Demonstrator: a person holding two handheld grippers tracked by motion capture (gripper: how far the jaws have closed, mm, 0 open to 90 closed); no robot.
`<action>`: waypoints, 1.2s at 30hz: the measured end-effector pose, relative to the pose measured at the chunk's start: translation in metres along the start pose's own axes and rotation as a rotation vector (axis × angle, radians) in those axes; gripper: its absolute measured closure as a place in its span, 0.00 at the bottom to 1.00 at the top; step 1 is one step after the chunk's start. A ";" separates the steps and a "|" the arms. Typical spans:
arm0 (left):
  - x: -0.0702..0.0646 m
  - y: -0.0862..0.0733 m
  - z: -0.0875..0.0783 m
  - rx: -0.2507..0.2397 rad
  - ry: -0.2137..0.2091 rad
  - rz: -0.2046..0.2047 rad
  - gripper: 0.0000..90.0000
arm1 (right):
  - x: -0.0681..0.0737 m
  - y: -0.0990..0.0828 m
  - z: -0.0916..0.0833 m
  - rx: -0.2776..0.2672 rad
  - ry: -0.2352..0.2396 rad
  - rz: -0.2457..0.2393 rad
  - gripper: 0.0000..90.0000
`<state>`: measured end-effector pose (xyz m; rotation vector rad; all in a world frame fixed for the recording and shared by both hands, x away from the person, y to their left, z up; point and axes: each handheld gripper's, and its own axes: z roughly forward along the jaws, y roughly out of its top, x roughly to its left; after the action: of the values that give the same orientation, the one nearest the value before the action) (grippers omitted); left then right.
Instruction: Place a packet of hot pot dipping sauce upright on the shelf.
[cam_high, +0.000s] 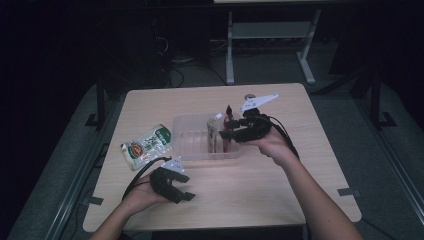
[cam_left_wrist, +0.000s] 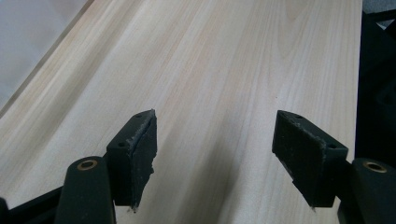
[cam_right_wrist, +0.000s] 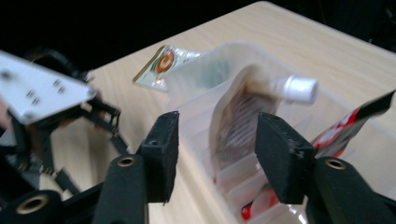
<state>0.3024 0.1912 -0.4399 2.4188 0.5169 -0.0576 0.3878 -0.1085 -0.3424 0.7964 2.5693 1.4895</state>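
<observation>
The right gripper (cam_high: 226, 134) has its fingers spread, letting go of the spout pouch (cam_right_wrist: 243, 126) in the clear bin (cam_high: 192, 150). Next, the left gripper (cam_high: 186, 196), fingers spread and empty, should grab the green packet (cam_high: 147, 146).

Red packet (cam_right_wrist: 355, 123) blurred, edge-cropped.

High view overlooks table (cam_high: 280, 175); gripper views close.

The high view is dim: the room around the table (cam_high: 280, 190) falls into near black, and the wooden top is the one lit area, brightest close to the left hand-held gripper (cam_high: 181, 196). In the left gripper view the wood is evenly lit and fairly sharp, with soft shadows beneath the jaws. The right gripper view is motion-blurred, the spouted pouch (cam_right_wrist: 243, 126) beyond its jaws smeared.
</observation>
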 end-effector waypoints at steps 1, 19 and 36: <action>-0.001 0.000 0.000 -0.009 -0.001 -0.011 0.34 | 0.002 -0.003 -0.001 0.004 0.002 -0.008 0.53; -0.004 0.001 0.001 -0.024 0.013 -0.013 0.34 | 0.024 -0.061 -0.004 0.088 -0.017 -0.078 0.47; -0.013 -0.011 -0.002 -0.029 0.045 -0.041 0.34 | 0.033 -0.118 -0.010 0.144 -0.006 -0.060 0.39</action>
<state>0.2858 0.1951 -0.4424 2.3863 0.5845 -0.0129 0.3086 -0.1480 -0.4284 0.7289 2.6951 1.2965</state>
